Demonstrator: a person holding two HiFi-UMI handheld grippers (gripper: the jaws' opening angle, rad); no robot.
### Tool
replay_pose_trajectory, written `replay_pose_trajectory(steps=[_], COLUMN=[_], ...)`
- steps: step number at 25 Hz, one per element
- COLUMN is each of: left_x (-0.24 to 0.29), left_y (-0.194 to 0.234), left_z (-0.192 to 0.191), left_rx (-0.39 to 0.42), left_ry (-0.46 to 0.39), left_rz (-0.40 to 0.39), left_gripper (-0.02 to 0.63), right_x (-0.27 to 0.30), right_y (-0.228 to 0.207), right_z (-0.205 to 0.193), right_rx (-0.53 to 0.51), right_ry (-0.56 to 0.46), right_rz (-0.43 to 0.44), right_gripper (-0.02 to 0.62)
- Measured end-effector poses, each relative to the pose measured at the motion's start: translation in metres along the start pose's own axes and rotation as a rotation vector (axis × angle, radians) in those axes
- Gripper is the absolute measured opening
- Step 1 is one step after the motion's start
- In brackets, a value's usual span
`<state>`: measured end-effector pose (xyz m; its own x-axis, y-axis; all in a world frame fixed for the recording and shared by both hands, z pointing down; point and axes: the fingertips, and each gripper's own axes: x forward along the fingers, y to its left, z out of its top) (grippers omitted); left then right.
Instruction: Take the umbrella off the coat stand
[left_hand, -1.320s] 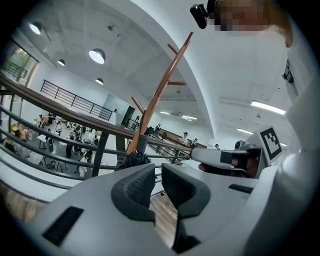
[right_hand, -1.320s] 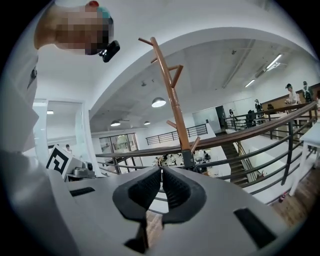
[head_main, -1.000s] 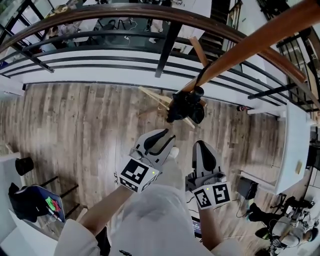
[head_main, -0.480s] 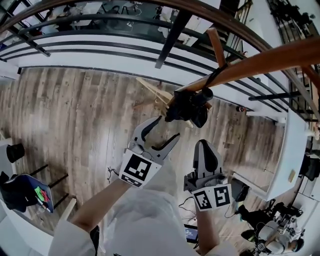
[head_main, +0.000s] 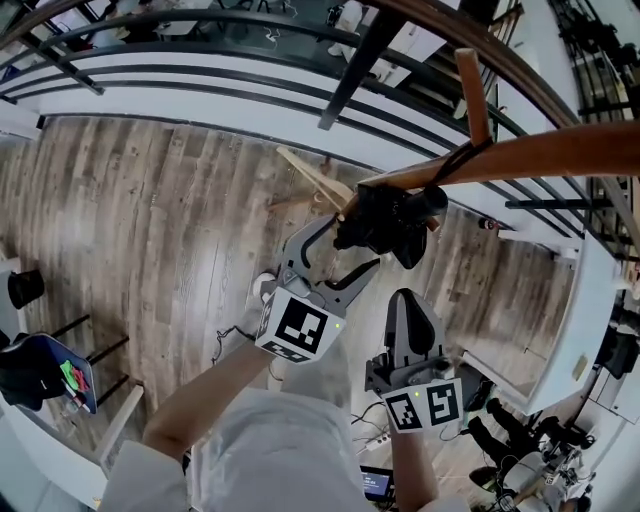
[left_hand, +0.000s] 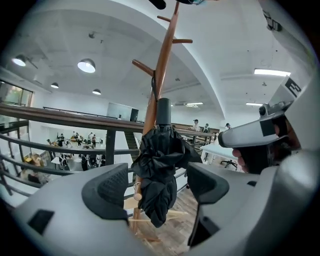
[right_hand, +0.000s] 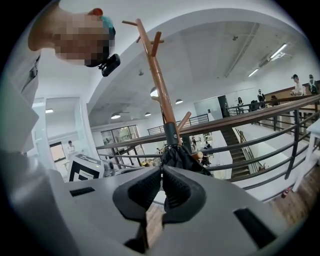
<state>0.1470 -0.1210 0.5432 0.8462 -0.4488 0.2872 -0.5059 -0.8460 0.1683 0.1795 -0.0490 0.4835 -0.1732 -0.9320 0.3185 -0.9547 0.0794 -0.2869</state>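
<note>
A: Where's the umbrella (left_hand: 157, 167)?
B: Folded, black, hanging on the wooden coat stand (left_hand: 161, 65) by the railing (left_hand: 60, 117).
A: The left gripper (head_main: 348, 248)?
B: Its fingers (left_hand: 107, 187) are opening; the umbrella shows between them, not pressed.
A: The right gripper (right_hand: 161, 187)?
B: Fingers together, empty, beside the left, short of the umbrella.

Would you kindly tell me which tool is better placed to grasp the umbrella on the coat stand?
Left. The left tool is opening its jaws, with the umbrella framed between them, untouched; the right tool is shut and sits farther back.
</note>
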Motion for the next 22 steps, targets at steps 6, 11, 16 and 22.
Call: replay_pose_trajectory(steps=[6,11,16,22], left_x=[0.024,0.042,0.061,0.079], left_y=[0.003,0.002,0.006,0.012], left_z=[-0.008,-0.013,-0.020,-0.021], left_rx=[0.016,0.022,0.053,0.051], left_ry=[-0.001,-0.007,0.011,0.016], left_rz=[0.018,0.024,0.028,0.072], left_gripper=[0.357,0.367,0.380,0.383], right_x=[0.003,0.004,0.009,0.009], right_y=[-0.009,-0.015,-0.020,-0.026], right_z=[-0.009,-0.018,-0.019,-0.021], right_rx=[0.019,0.029,0.036,0.057], right_ry=[0.008,0.022,0.018,0.029], right_rz=[-0.011,-0.010,-0.009,-0.001], right_gripper=[0.037,0.038,0.037,0.037])
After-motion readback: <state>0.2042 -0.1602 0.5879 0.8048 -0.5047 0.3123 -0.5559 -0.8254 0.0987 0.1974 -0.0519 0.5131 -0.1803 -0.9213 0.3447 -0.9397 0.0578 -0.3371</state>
